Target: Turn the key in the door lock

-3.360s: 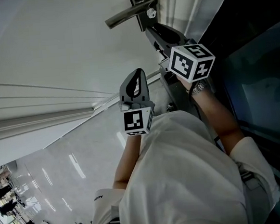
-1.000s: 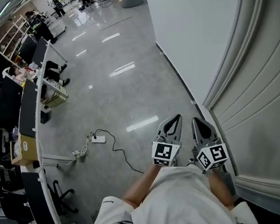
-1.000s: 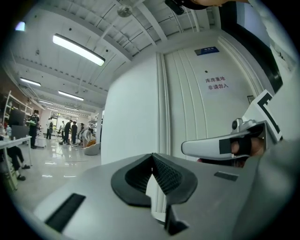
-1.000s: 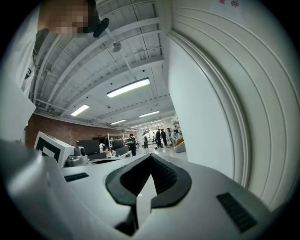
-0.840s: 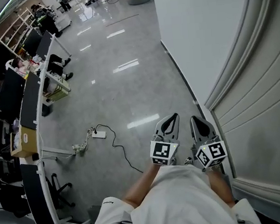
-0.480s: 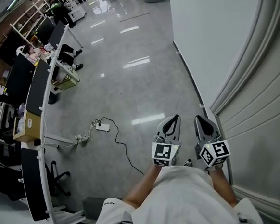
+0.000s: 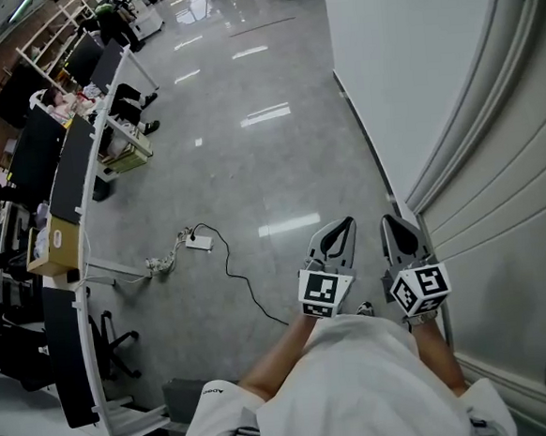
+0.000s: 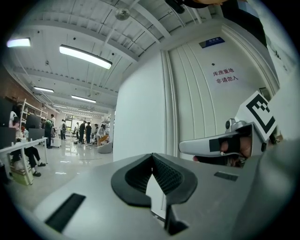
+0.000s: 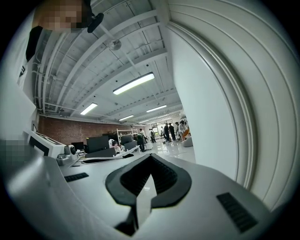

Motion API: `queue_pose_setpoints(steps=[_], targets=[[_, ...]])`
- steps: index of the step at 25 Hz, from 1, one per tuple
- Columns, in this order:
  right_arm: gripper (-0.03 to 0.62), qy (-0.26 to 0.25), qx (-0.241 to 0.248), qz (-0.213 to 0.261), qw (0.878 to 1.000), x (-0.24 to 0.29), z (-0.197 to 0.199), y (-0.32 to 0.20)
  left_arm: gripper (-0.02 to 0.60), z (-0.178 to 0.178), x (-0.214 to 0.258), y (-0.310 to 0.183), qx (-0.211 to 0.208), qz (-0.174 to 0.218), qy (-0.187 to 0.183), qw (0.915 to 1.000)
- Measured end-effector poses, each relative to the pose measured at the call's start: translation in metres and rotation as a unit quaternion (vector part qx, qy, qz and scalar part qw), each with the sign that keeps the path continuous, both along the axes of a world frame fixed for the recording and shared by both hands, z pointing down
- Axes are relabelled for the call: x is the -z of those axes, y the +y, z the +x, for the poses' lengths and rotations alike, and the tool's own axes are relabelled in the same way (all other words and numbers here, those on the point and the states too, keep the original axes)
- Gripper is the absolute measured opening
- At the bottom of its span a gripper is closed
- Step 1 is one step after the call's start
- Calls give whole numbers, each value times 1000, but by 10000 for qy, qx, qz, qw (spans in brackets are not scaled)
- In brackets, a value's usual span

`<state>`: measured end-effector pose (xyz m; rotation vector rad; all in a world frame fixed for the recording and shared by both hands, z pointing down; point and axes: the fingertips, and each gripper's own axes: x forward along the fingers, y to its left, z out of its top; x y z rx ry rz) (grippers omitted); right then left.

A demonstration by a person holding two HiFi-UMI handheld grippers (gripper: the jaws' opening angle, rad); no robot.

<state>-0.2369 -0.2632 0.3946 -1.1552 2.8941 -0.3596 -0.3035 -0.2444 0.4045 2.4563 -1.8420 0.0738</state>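
R grey tongs (image 7: pixel 393 227) has come off the lock since earlier and is now beside L grey tongs (image 7: pixel 343 228). Both shut, empty. Key turn prob. done; if not, next is to re-face white ribbed door (image 7: pixel 501 185).

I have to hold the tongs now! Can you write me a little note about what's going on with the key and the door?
Shut and empty: left tongs and right tongs, held side by side in front of the person.
The door is close on the right. Its key and lock are not in view.
Done: cannot tell whether the key was turned.
Left to do: face the door, find the lock and check the key.
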Motion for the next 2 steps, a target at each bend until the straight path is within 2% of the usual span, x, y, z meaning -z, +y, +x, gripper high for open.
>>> queue_pose_setpoints(steps=[2], targets=[[2, 15, -31, -14, 10000, -2, 5, -2, 9, 5, -3, -1, -24, -41, -12, 10000]])
